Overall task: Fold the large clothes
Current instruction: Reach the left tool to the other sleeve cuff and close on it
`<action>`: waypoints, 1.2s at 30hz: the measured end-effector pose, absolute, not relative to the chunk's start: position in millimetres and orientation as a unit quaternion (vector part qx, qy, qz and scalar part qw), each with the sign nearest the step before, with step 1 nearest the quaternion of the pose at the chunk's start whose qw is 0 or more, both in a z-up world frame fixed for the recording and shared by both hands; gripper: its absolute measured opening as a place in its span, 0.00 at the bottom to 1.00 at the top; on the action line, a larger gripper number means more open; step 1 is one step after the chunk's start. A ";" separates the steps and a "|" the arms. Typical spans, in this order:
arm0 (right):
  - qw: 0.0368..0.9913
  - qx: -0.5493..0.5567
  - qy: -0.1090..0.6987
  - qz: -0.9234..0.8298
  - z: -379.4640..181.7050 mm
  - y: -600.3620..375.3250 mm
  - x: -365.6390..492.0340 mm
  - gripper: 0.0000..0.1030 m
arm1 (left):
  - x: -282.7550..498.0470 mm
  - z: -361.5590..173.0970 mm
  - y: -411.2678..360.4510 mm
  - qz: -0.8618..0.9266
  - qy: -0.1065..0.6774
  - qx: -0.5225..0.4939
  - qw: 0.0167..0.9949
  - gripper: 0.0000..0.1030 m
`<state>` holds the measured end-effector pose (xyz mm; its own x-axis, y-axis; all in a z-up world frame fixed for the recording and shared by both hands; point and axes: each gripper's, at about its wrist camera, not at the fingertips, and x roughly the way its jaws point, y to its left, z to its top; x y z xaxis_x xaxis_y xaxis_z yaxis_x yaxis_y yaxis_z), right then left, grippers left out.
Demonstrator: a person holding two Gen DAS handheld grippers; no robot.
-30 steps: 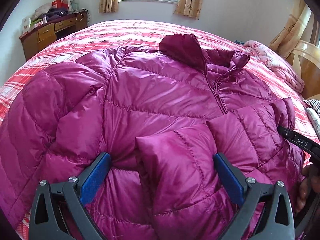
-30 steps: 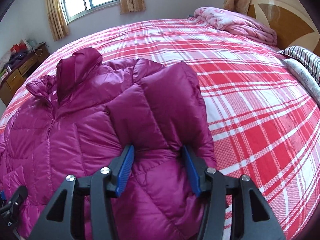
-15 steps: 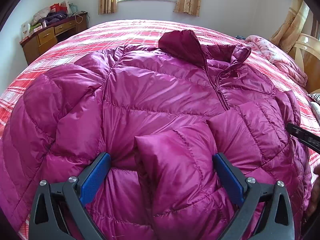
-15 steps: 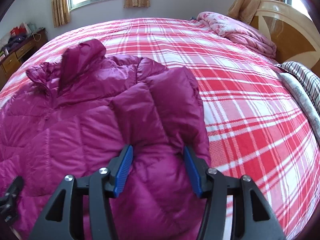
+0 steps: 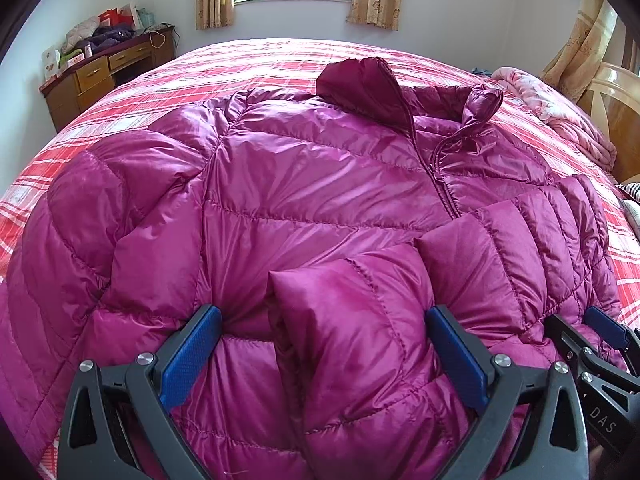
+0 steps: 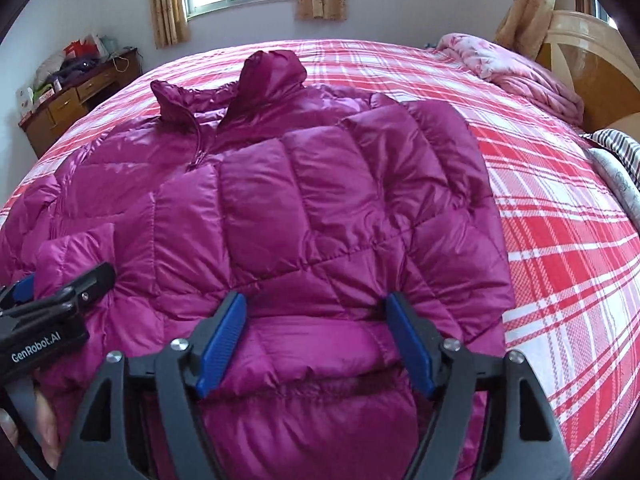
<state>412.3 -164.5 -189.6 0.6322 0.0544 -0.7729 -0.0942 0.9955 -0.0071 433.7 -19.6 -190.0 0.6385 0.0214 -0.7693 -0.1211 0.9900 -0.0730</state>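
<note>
A magenta quilted puffer jacket (image 5: 312, 184) lies front up on the red plaid bed (image 5: 248, 68), collar toward the window. Both sleeves are folded across its front. My left gripper (image 5: 324, 332) is open, its blue pads either side of the left sleeve cuff (image 5: 344, 304). My right gripper (image 6: 316, 328) is open with a bunched part of the jacket's lower right side between its pads; the jacket (image 6: 320, 200) fills that view. The right gripper also shows at the lower right of the left wrist view (image 5: 600, 340), the left gripper at the lower left of the right wrist view (image 6: 48, 292).
A wooden desk (image 5: 96, 76) with clutter stands at the far left by the wall. A pink quilt (image 6: 516, 72) and a wooden headboard (image 6: 592, 48) are at the right. A striped pillow (image 6: 616, 148) lies at the right edge. Bare plaid bedspread (image 6: 560, 240) extends right of the jacket.
The right gripper has opened wider and swung left over the jacket, closer to the left gripper. The left gripper has stayed open around the cuff and barely moved.
</note>
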 end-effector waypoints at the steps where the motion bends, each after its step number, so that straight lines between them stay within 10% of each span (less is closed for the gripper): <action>1: 0.903 -0.027 0.427 0.039 -190.3 -163.9 413.1 0.75 | 433.8 -190.2 -19.8 0.039 0.424 -0.059 0.903 0.99; 19: 0.907 -0.024 0.419 0.034 -189.8 -164.6 410.7 0.77 | 310.3 -121.1 101.7 0.112 0.335 -0.002 0.936 0.99; 36: 0.911 -0.019 0.411 0.025 -187.1 -167.0 404.6 0.80 | 223.3 -178.3 251.4 0.188 0.375 -0.173 0.891 0.99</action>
<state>404.6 -167.0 -187.1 0.6612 0.0306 -0.7496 -0.0615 0.9980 -0.0135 223.3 251.4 -178.3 0.6481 0.2057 -0.7332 -0.4658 0.8688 -0.1679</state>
